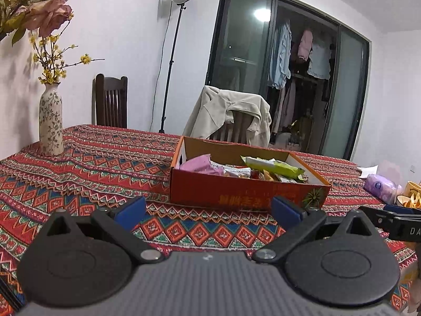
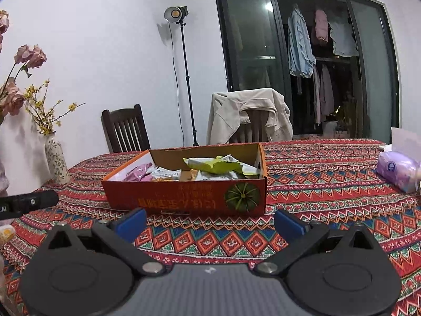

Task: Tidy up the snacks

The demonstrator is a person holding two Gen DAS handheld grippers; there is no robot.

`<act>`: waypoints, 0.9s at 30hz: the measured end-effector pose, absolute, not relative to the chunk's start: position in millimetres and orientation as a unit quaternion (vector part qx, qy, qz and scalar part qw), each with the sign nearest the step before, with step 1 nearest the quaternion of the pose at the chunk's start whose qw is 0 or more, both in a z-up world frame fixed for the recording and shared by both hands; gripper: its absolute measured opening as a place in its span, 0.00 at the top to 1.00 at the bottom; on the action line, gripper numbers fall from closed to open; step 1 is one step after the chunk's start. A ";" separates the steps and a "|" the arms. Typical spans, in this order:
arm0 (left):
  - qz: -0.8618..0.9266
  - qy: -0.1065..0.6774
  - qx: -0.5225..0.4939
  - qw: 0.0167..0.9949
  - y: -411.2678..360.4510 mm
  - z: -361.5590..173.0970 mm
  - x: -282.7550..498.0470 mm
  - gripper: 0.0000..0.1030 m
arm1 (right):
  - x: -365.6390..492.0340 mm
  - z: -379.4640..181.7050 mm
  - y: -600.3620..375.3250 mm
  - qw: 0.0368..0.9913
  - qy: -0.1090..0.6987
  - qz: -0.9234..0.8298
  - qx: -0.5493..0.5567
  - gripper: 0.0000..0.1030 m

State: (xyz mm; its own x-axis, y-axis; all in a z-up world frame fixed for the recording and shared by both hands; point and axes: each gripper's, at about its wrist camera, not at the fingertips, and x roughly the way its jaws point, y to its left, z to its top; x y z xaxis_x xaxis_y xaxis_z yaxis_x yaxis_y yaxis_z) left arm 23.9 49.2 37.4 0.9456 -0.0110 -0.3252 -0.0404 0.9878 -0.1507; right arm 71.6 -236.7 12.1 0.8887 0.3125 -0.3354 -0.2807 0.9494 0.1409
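a: nearest the lens on each side is the tool itself. the left tool has its blue-padded fingers spread wide with nothing between them, just above the patterned tabletop.

b: and the right tool?

a: the same, wide apart and empty, low over the cloth.

b: where are the snacks?

a: in the orange cardboard box just beyond both tools, sitting flat on the tabletop. a yellow-green packet lies on top of the heap toward the right, a pink packet toward the left, other wrappers between them.

b: anything else around?

a: a flowered vase at the far left, and a purple tissue pack well off to the right. a chair draped with a beige jacket stands behind the box.
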 end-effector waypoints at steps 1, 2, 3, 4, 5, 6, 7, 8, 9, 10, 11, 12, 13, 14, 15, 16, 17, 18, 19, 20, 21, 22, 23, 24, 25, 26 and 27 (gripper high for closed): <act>0.007 0.166 -0.077 0.983 48.4 36.7 22.5 0.00 | 70.6 12.0 -236.8 0.971 0.180 0.153 0.045 0.00; 0.007 0.166 -0.077 0.983 48.0 36.7 21.8 0.00 | 69.6 12.0 -236.7 0.971 0.179 0.154 0.045 0.00; 0.007 0.166 -0.076 0.983 47.1 36.5 20.4 0.00 | 68.6 12.1 -237.0 0.971 0.179 0.154 0.045 0.00; 0.006 0.166 -0.076 0.983 46.5 36.6 19.2 0.00 | 68.1 12.3 -237.3 0.971 0.180 0.154 0.045 0.00; 0.006 0.165 -0.075 0.983 45.9 36.8 18.0 0.00 | 68.7 12.4 -237.3 0.971 0.179 0.154 0.045 0.00; 0.006 0.165 -0.074 0.984 45.4 37.2 17.2 0.00 | 67.7 12.2 -237.2 0.971 0.179 0.154 0.045 0.00; 0.006 0.165 -0.074 0.984 45.3 37.6 16.6 0.00 | 68.3 12.3 -237.3 0.971 0.179 0.153 0.045 0.00; 0.006 0.165 -0.074 0.984 45.1 37.6 15.8 0.00 | 68.7 12.3 -237.4 0.971 0.179 0.153 0.045 0.00; 0.006 0.165 -0.073 0.984 45.1 37.6 15.1 0.00 | 67.6 12.2 -237.3 0.971 0.179 0.154 0.045 0.00; 0.007 0.165 -0.073 0.984 45.1 37.6 15.1 0.00 | 68.3 12.3 -237.4 0.971 0.179 0.154 0.045 0.00; 0.006 0.165 -0.073 0.984 45.0 37.7 14.6 0.00 | 68.7 12.3 -237.4 0.971 0.179 0.153 0.045 0.00; 0.006 0.165 -0.073 0.984 44.8 37.7 14.4 0.00 | 67.4 12.2 -237.2 0.971 0.179 0.153 0.045 0.00; 0.006 0.165 -0.073 0.984 44.6 37.8 14.0 0.00 | 65.6 12.5 -237.2 0.971 0.179 0.153 0.044 0.00; 0.006 0.165 -0.073 0.984 44.5 38.1 13.9 0.00 | 65.5 12.7 -237.3 0.971 0.178 0.154 0.045 0.00; 0.006 0.165 -0.072 0.984 44.4 38.1 13.5 0.00 | 64.0 13.0 -237.3 0.971 0.178 0.154 0.045 0.00; 0.005 0.165 -0.072 0.984 44.3 38.4 12.9 0.00 | 62.8 13.1 -236.9 0.971 0.178 0.154 0.044 0.00; 0.005 0.165 -0.072 0.984 43.7 38.5 12.2 0.00 | 61.7 13.8 -236.8 0.971 0.178 0.155 0.044 0.00; 0.005 0.165 -0.071 0.984 43.6 38.6 11.8 0.00 | 60.8 13.7 -236.4 0.971 0.178 0.155 0.044 0.00; 0.005 0.165 -0.072 0.984 43.8 38.5 12.2 0.00 | 60.3 14.4 -236.3 0.971 0.178 0.155 0.043 0.00; 0.005 0.165 -0.072 0.984 43.9 38.5 12.1 0.00 | 59.7 14.6 -235.9 0.971 0.179 0.155 0.043 0.00; 0.005 0.165 -0.072 0.984 43.6 38.3 11.8 0.00 | 60.1 14.9 -236.1 0.971 0.179 0.155 0.043 0.00; 0.004 0.165 -0.072 0.984 43.1 38.3 11.4 0.00 | 59.4 14.8 -235.7 0.971 0.179 0.155 0.043 0.00; 0.004 0.165 -0.072 0.984 43.2 38.3 11.4 0.00 | 60.2 14.8 -236.1 0.971 0.179 0.155 0.043 0.00; 0.004 0.165 -0.072 0.984 43.3 38.2 11.0 0.00 | 60.1 14.8 -236.1 0.971 0.179 0.155 0.043 0.00; 0.003 0.165 -0.071 0.984 42.7 38.6 11.6 0.00 | 59.2 14.9 -235.7 0.971 0.179 0.155 0.043 0.00; 0.003 0.165 -0.071 0.984 42.8 38.6 11.7 0.00 | 60.2 14.7 -236.1 0.971 0.179 0.155 0.043 0.00; 0.003 0.165 -0.072 0.984 42.7 38.4 11.5 0.00 | 59.4 14.7 -235.7 0.971 0.179 0.155 0.043 0.00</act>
